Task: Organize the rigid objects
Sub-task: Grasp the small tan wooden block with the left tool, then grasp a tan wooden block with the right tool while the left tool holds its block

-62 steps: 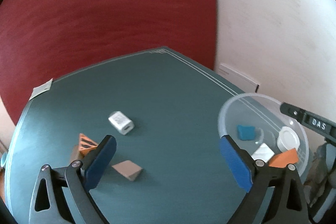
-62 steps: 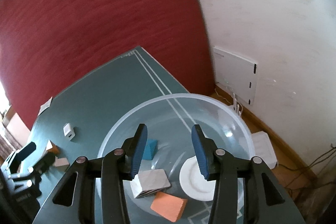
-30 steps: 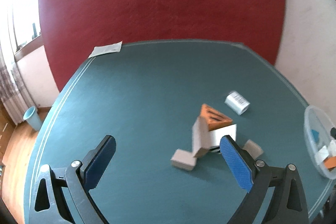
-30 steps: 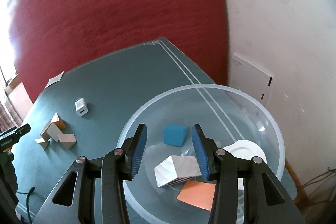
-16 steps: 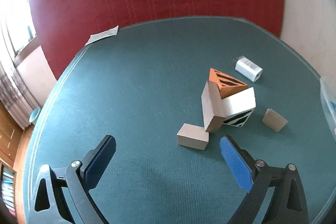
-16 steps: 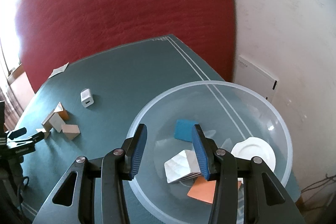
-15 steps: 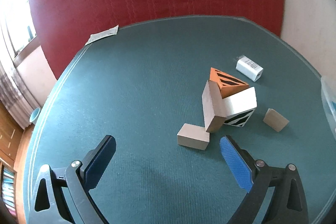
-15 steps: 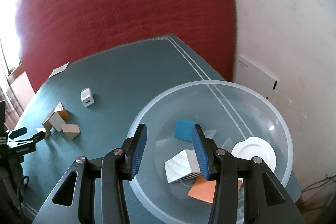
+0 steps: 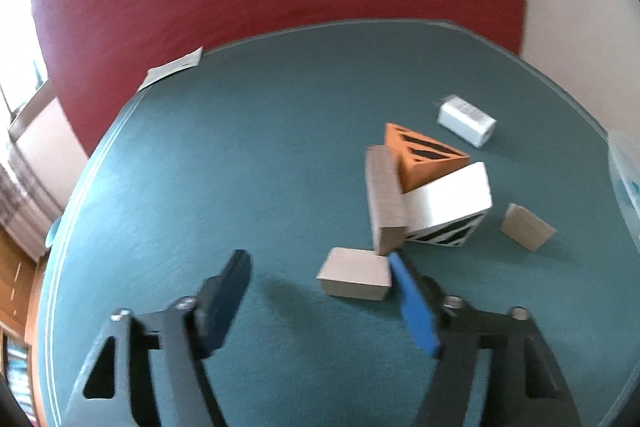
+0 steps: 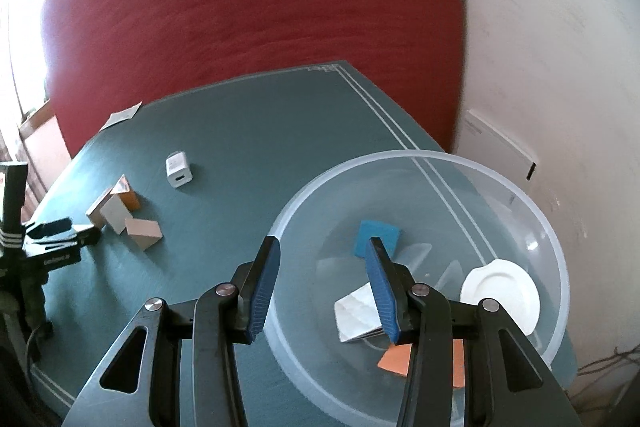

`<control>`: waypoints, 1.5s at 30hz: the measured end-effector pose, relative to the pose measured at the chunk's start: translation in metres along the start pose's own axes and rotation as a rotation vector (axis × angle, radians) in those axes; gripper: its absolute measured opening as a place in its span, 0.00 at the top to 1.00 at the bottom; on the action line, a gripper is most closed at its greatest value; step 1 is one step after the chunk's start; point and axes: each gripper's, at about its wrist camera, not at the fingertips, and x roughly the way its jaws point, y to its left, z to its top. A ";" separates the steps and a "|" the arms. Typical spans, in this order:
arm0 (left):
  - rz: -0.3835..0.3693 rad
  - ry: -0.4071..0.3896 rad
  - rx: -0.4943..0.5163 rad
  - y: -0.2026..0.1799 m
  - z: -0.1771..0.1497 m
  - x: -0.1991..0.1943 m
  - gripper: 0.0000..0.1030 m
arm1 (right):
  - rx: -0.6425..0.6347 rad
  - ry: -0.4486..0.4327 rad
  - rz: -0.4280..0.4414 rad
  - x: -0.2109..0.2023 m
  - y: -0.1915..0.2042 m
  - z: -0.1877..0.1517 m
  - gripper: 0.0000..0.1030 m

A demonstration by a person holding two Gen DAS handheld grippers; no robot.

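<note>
Our left tool point(image 9: 320, 279) hangs released over the desk point(image 9: 240, 167), its right pad just beside the flat block point(image 9: 354, 273) — we judge it light, stiff wood, best pinched across its short flat sides. Behind it lie one leaning block point(image 9: 383, 199), one white box point(image 9: 448, 205), one orange wedge point(image 9: 422, 157), one small block point(image 9: 526, 227), one charger point(image 9: 466, 120). Our right tool point(image 10: 320, 259) is parted and empty over the bowl point(image 10: 400, 157), which holds four pieces: a blue block point(image 10: 378, 235), a white piece point(image 10: 356, 313), an orange piece point(image 10: 396, 359) and a disc point(image 10: 500, 289).
</note>
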 end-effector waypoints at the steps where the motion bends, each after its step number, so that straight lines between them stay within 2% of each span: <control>1: -0.015 -0.002 0.007 -0.001 0.000 0.000 0.43 | -0.007 0.002 0.004 0.000 0.002 0.000 0.55; 3: -0.041 -0.005 0.019 -0.003 -0.001 -0.001 0.57 | -0.020 0.006 0.016 0.000 0.007 -0.002 0.55; 5: -0.057 -0.009 0.033 -0.006 -0.002 -0.003 0.66 | -0.030 0.012 0.032 0.001 0.011 -0.002 0.55; 8: -0.060 -0.012 0.039 -0.008 -0.004 -0.005 0.69 | -0.042 0.029 0.078 0.003 0.022 -0.002 0.55; 15: -0.049 -0.007 0.011 -0.003 -0.006 -0.006 0.69 | -0.121 0.098 0.214 0.015 0.067 0.000 0.55; 21: -0.039 -0.030 -0.008 -0.002 -0.012 -0.024 0.69 | -0.192 0.155 0.269 0.031 0.104 -0.005 0.55; 29: -0.046 -0.034 -0.009 0.004 -0.012 -0.028 0.69 | -0.175 0.225 0.278 0.062 0.116 -0.006 0.55; 34: -0.047 -0.037 -0.013 0.008 -0.011 -0.028 0.69 | -0.197 0.213 0.233 0.079 0.125 0.000 0.55; 45: -0.046 -0.027 -0.028 0.014 -0.013 -0.027 0.69 | -0.163 0.185 0.180 0.112 0.130 0.024 0.55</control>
